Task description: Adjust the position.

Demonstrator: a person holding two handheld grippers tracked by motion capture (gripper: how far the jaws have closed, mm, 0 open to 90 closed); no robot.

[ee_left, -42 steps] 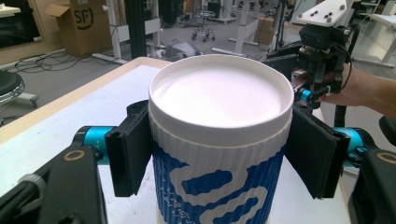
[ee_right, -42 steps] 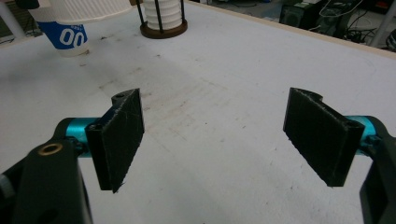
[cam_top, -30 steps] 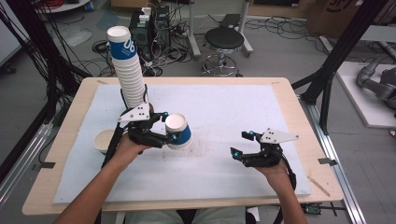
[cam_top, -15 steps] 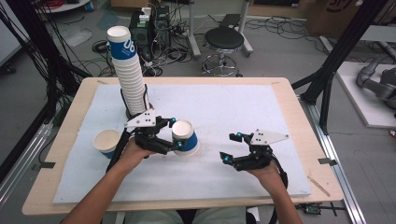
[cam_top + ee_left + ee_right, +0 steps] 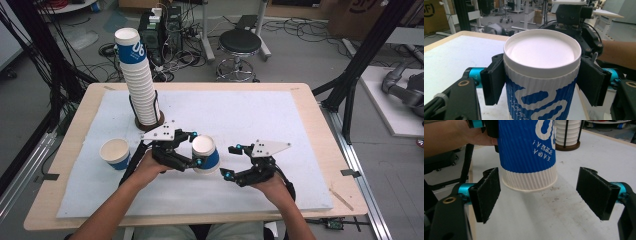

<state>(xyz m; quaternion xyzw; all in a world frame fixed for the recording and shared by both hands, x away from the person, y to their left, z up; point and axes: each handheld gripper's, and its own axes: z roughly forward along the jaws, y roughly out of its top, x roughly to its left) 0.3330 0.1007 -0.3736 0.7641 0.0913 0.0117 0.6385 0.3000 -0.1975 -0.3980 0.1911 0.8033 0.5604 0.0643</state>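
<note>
A blue-and-white ribbed paper cup (image 5: 541, 50) is turned upside down, its flat white base facing up. My left gripper (image 5: 541, 85) is shut on it, one black pad on each side below the base. In the high view the cup (image 5: 207, 153) sits at the centre of the white mat, in the left gripper (image 5: 196, 150). My right gripper (image 5: 229, 162) is just to its right, open. In the right gripper view the cup's (image 5: 527, 150) wide rim hangs close over the mat, just beyond the spread pads of the right gripper (image 5: 542, 195), which do not touch it.
A tall stack of the same cups (image 5: 137, 75) stands in a black wire holder at the back left of the mat. One single cup (image 5: 115, 152) stands mouth up at the left. The wooden table (image 5: 315, 120) borders the white mat all round.
The left gripper has carried the cup to the right, away from the single cup. The right gripper has moved left towards it, so the two grippers are now close together.
</note>
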